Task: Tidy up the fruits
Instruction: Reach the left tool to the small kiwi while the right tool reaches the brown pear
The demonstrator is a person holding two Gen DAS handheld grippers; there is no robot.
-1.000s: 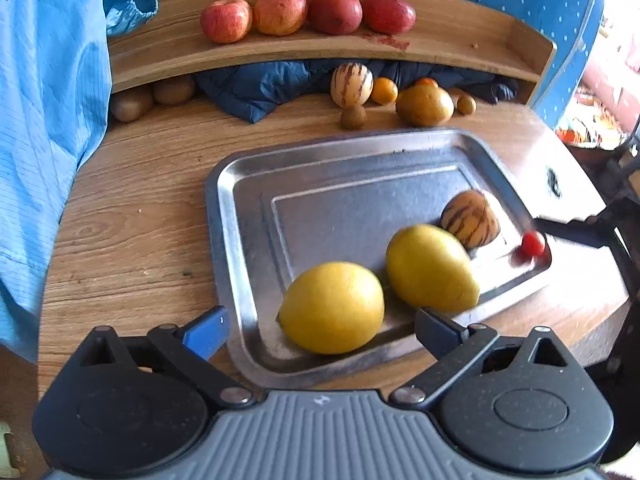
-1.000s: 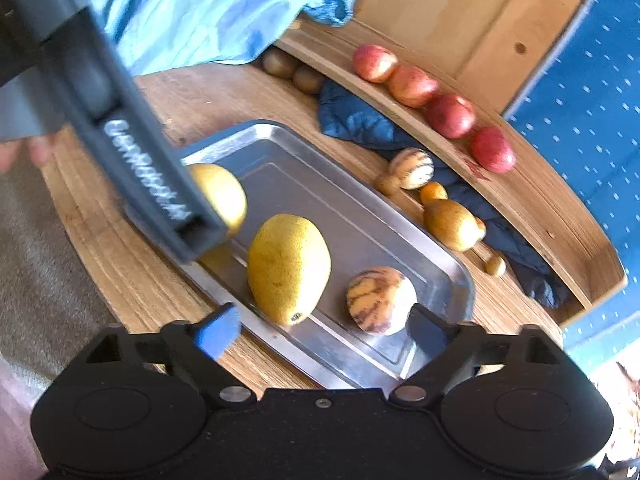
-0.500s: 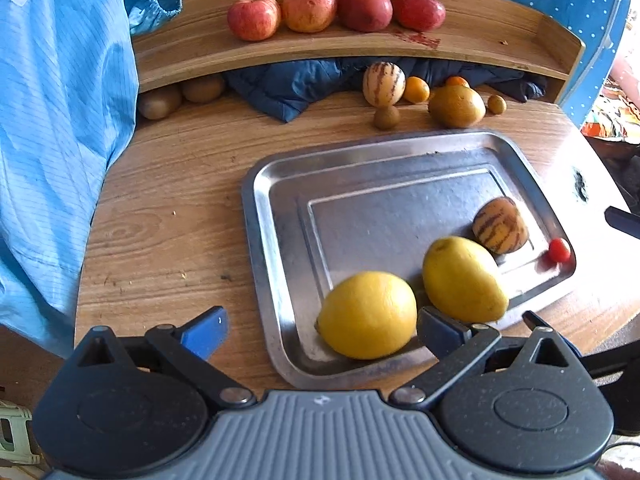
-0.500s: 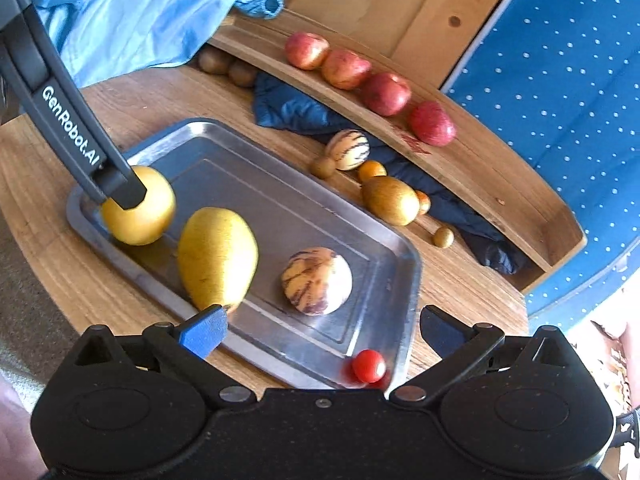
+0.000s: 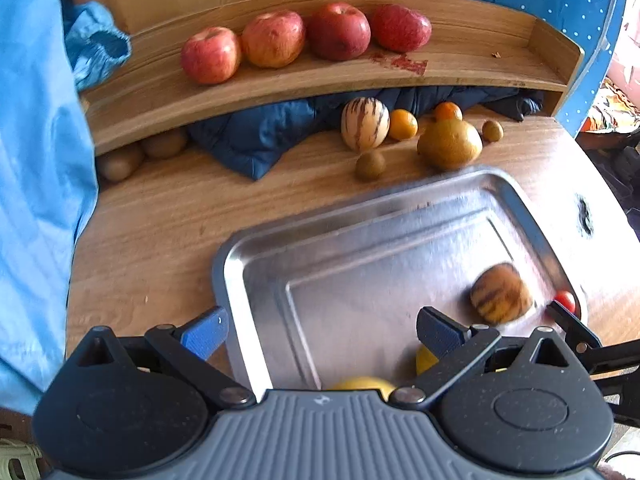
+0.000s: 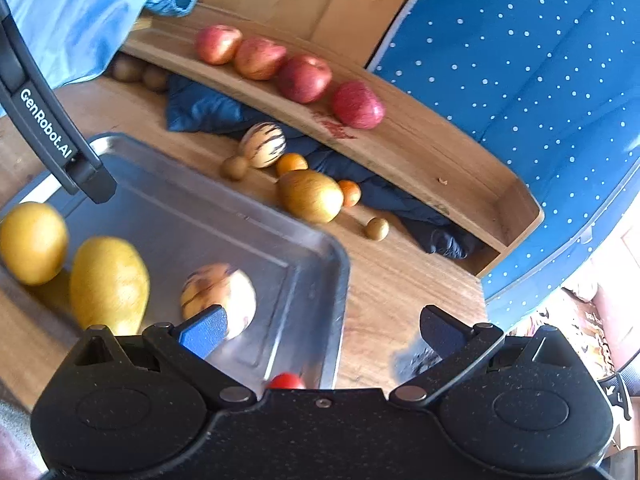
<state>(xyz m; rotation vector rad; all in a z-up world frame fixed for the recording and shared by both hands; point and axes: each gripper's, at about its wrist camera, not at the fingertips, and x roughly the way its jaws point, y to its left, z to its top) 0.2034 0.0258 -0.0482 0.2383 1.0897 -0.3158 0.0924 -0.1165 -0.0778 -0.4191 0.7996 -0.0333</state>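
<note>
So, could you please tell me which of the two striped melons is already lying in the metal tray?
The darker, tan striped melon, near the cherry tomato at the metal tray's corner. The paler striped melon sits on the table against the dark blue cloth.

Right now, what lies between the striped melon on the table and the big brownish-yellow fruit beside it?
A small orange sits between the striped melon and the brownish-yellow fruit, clearest in the left wrist view.
</note>
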